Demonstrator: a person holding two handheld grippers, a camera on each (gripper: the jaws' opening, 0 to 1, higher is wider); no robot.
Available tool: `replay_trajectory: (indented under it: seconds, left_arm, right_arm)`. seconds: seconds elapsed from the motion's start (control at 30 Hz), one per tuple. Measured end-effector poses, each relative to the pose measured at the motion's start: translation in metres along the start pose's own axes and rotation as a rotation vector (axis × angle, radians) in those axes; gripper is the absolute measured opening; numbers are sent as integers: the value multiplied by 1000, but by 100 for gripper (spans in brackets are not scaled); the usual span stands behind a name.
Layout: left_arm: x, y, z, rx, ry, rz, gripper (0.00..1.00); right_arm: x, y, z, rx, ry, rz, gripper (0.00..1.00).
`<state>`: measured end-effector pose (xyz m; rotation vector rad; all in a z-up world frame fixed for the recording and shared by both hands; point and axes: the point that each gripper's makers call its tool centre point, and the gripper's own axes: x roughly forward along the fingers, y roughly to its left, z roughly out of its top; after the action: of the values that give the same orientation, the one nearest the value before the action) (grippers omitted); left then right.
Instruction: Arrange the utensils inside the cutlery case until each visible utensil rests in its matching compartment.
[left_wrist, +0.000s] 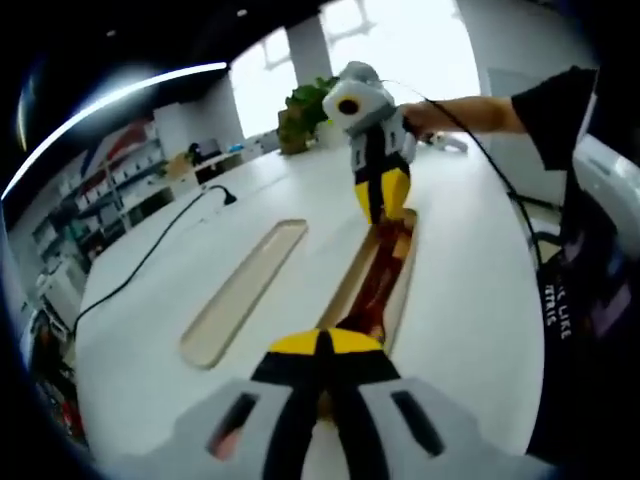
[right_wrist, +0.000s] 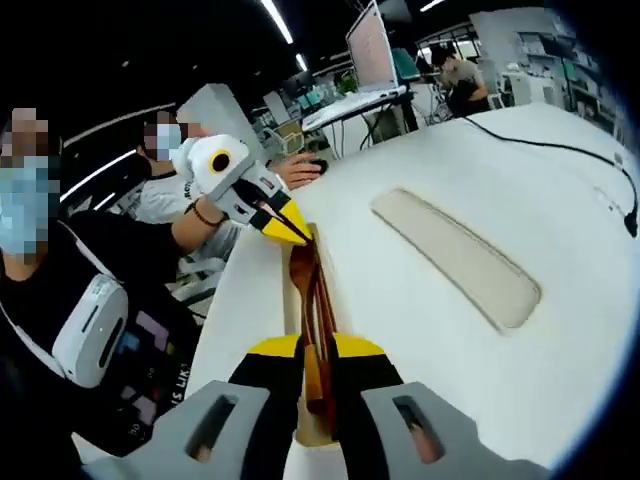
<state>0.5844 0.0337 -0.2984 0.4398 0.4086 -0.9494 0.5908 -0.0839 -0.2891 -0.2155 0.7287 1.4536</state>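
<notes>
we hold both grippers, left gripper (left_wrist: 322, 345) and right gripper (right_wrist: 318, 350), jaws nearly closed around the wooden utensils (right_wrist: 312, 300); whether either truly grips we cannot tell; a careless tug could lever them out of the case (left_wrist: 402, 285).

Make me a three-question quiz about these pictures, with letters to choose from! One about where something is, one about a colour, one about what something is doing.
1. Where are the wooden utensils?
A. in the open case half between the grippers
B. in the other case half
C. on the floor

2. What colour are the gripper tips?
A. green
B. yellow
C. pink

3. What is the right gripper doing?
A. hanging wide open
B. closed on the utensils
C. holding a cable

Answers: 1 A, the utensils lie in that half. 2 B, the left gripper has yellow tips. 3 B, its jaws pinch the handles.
</notes>
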Motion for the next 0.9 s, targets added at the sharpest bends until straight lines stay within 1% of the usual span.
replay_trajectory:
  seconds: [0.07,0.1,0.13,0.17,0.2,0.23,0.27,0.33,0.4,0.43,0.47,0.53,0.57,0.67,0.7,0.73,0.77,0.83,0.9]
  left_arm:
    - [-3,5,0,-3,1,22,1]
    - [-5,9,-1,-8,1,35,1]
    - [-6,12,-1,-19,-3,43,1]
    - [-7,14,0,-50,-12,49,1]
    - [-8,16,-1,-76,-15,45,1]
    - [-9,18,-2,-92,-19,50,1]
    - [-11,23,-2,-104,-29,68,1]
    - [-13,29,-4,-117,-18,90,1]
    - [-13,35,-6,-130,-13,99,2]
    - [-11,37,-8,-137,-8,92,2]
    - [-10,43,-10,-159,-7,103,2]
    - [-11,55,-12,-206,-3,144,3]
    - [-12,62,-12,-231,-12,161,3]
    - [-12,83,-14,-320,-35,210,6]
    - [-10,85,-16,-301,-34,204,6]
    - [-8,85,-15,-307,-47,186,8]
    - [-5,83,-15,-365,-56,163,9]
    - [-4,85,-18,-441,-42,149,13]
    - [-3,91,-18,-446,-42,165,19]
  right_arm:
    - [-5,-6,7,-41,-32,-51,9]
    - [-7,-8,9,-65,-42,-59,9]
    - [-7,-7,10,-93,-45,-50,10]
    - [-6,-7,7,-84,-42,-44,12]
    - [-5,-11,10,-77,-67,-53,13]
    - [-3,-13,12,-67,-93,-53,13]
    - [-1,-13,13,-57,-106,-47,13]
    - [1,-16,15,-35,-136,-54,13]
    - [1,-21,13,-26,-136,-70,12]
    - [1,-21,12,-29,-130,-73,12]
    - [0,-23,11,-37,-128,-78,12]
    - [-3,-30,12,-31,-143,-103,12]
    - [-4,-33,13,-31,-146,-115,12]
    - [-9,-47,13,-40,-150,-183,13]
    - [-11,-55,13,-16,-159,-220,14]
    - [-14,-60,12,16,-165,-245,18]
    - [-16,-64,12,21,-172,-257,20]
    - [-24,-79,9,58,-177,-334,20]
    - [-27,-87,5,76,-171,-360,20]
